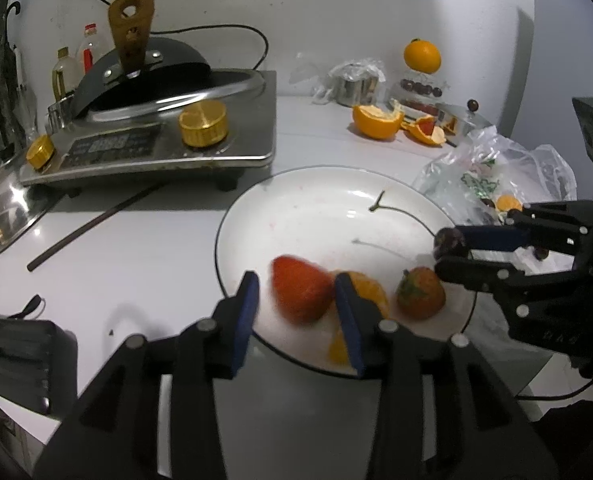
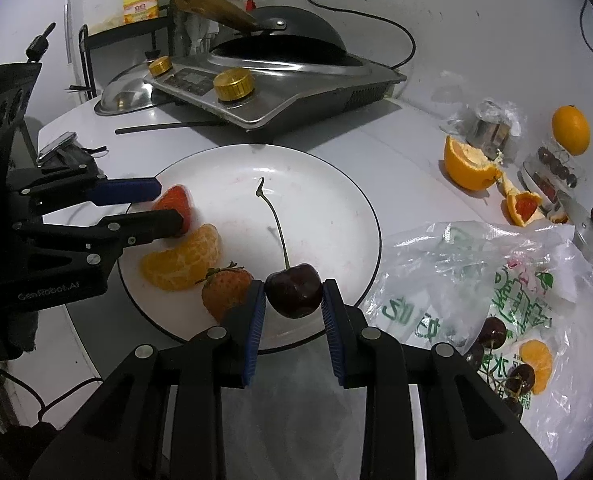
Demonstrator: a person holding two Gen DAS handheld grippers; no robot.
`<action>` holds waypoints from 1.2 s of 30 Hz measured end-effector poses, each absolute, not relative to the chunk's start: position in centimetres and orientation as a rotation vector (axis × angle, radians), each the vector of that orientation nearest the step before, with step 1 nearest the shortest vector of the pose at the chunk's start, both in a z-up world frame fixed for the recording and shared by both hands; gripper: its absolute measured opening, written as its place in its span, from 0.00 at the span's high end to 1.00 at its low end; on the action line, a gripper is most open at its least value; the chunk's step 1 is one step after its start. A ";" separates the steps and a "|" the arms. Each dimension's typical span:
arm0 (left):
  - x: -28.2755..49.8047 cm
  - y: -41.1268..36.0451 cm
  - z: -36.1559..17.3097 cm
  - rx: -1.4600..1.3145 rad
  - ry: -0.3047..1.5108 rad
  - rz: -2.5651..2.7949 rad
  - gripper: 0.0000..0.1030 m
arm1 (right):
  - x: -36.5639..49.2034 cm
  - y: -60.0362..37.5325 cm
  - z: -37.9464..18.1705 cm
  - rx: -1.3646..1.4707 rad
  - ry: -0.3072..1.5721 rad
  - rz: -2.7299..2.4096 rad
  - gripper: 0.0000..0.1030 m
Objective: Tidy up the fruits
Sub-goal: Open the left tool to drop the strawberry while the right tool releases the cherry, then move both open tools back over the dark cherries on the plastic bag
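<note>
A white plate holds an orange segment and a strawberry with its green cap. My left gripper is over the plate's near-left rim with a second strawberry between its blue pads. That berry is blurred, and a gap shows on its left side, so the jaws stand open around it. My right gripper is shut on a dark cherry with a long stem, just above the plate's right rim.
A clear plastic bag right of the plate holds more cherries and an orange segment. Behind it lie peeled orange halves, a whole orange and a steel cup. A cooker with a wok, a pot lid and a chopstick are at the back.
</note>
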State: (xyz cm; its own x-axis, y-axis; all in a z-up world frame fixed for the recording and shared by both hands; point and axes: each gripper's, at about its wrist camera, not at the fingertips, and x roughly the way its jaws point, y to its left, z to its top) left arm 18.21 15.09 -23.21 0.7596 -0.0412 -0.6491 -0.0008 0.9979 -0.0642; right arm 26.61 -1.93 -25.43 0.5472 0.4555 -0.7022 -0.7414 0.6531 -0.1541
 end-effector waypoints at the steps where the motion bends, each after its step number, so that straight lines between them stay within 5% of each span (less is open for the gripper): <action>1: 18.2 15.1 -23.2 -0.062 0.707 -0.025 0.55 | 26.6 -2.0 -25.5 -0.471 0.678 0.740 0.69; 5: 18.0 15.1 -23.0 -0.063 0.701 -0.024 0.51 | 26.3 -2.1 -25.3 -0.466 0.675 0.739 0.60; 24: 16.6 13.0 -21.4 -0.032 0.675 -0.020 0.50 | 24.7 -4.5 -23.9 -0.438 0.634 0.733 0.60; 29: 16.3 12.3 -21.0 -0.027 0.665 -0.011 0.37 | 24.3 -5.4 -23.6 -0.427 0.624 0.728 0.60; 36: 16.0 11.0 -20.4 -0.005 0.659 -0.019 0.36 | 24.0 -6.9 -23.2 -0.406 0.610 0.715 0.60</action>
State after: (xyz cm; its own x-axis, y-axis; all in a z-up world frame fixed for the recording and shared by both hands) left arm 16.02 11.01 -20.42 0.7902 -0.0189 -0.6125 0.0159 0.9998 -0.0103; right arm 23.96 -6.90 -23.17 0.5956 0.4831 -0.6417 -0.7098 0.6906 -0.1388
